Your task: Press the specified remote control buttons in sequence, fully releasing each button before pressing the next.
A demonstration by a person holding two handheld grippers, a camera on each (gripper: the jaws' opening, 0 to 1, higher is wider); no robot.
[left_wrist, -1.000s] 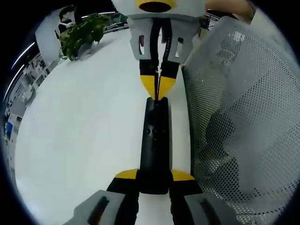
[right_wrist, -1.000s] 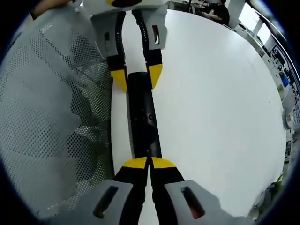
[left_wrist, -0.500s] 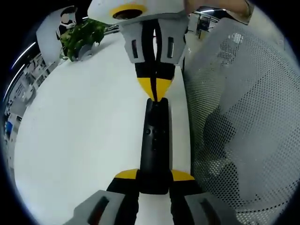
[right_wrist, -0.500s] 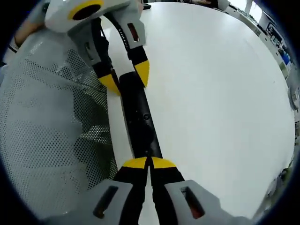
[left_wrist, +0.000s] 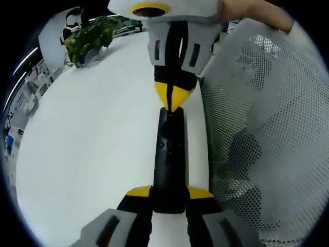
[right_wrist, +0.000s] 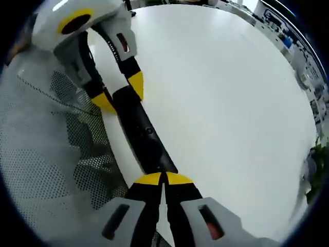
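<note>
A long black remote lies lengthwise over the white table. My left gripper is shut on its near end, one yellow fingertip on each side. My right gripper comes down from the top of the left gripper view, shut, its yellow tips meeting the remote's far end. In the right gripper view the shut right gripper rests its tips on the near end of the remote. The left gripper clamps the other end. Small buttons show on the remote's top face.
A grey mesh chair back stands close beside the remote, also seen as the mesh chair on the left of the right gripper view. A potted plant sits at the table's far edge. A hand holds the right gripper.
The right gripper has tilted and rolled, so the remote now slants in its view. Its shut tips stay at the remote's end. The left gripper's hold is unchanged.
</note>
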